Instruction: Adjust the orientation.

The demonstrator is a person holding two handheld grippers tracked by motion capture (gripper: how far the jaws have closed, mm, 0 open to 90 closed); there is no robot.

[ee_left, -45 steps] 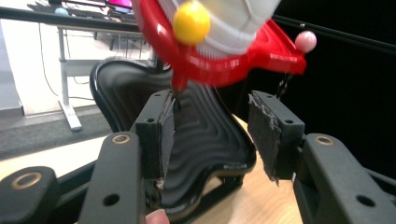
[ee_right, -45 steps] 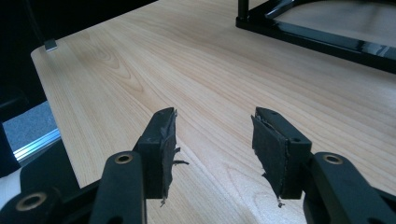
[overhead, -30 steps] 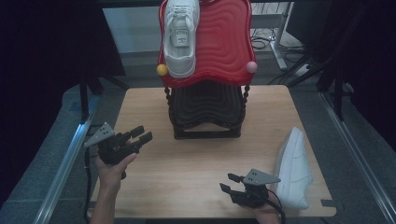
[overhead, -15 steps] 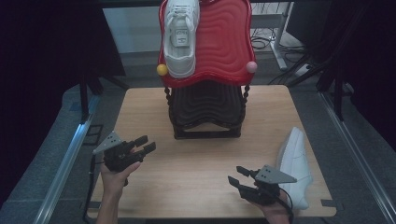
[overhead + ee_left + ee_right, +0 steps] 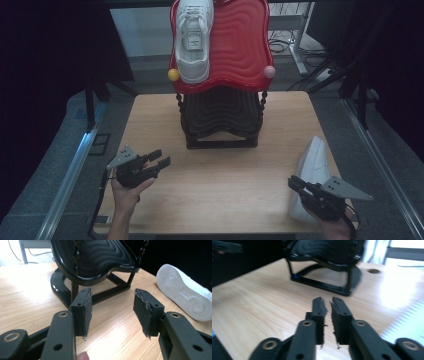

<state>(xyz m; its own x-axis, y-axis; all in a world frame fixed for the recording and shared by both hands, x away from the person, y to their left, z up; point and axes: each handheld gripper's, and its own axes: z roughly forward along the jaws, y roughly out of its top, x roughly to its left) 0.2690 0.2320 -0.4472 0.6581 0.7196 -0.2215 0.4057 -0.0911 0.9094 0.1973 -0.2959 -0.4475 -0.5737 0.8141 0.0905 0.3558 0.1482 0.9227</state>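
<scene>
1. The loose white shoe [image 5: 314,170] lies on its side near the right edge of the wooden table [image 5: 225,190], just beside the right gripper [image 5: 298,184] and on its outer side; in the left gripper view its pale sole [image 5: 186,293] faces the camera, ahead and to the right of that gripper's jaws.
2. The right gripper sits at the near right corner of the table, held by a hand [image 5: 335,222] from below, its jaws aimed toward the table's middle; the jaws have just been closing, and in the right gripper view [image 5: 327,308] only a thin slit shows between the pads, with nothing in it; the shoe is not gripped.
3. The left gripper [image 5: 161,159] is at the near left of the table, well apart from the shoe, in the other hand [image 5: 127,192]; in the left gripper view [image 5: 112,307] its jaws stand wide apart with bare tabletop between them; nothing is held.
4. Ahead of both grippers stands a black rack [image 5: 222,120] near the table's far middle; the left gripper points toward its base [image 5: 82,282].
5. Above the rack is a red wavy tray [image 5: 245,50]; a second white shoe [image 5: 194,37] rests on its left half, toe toward the near side.
6. A yellow ball [image 5: 173,75] and a pink ball [image 5: 269,72] sit at the tray's near corners.
</scene>
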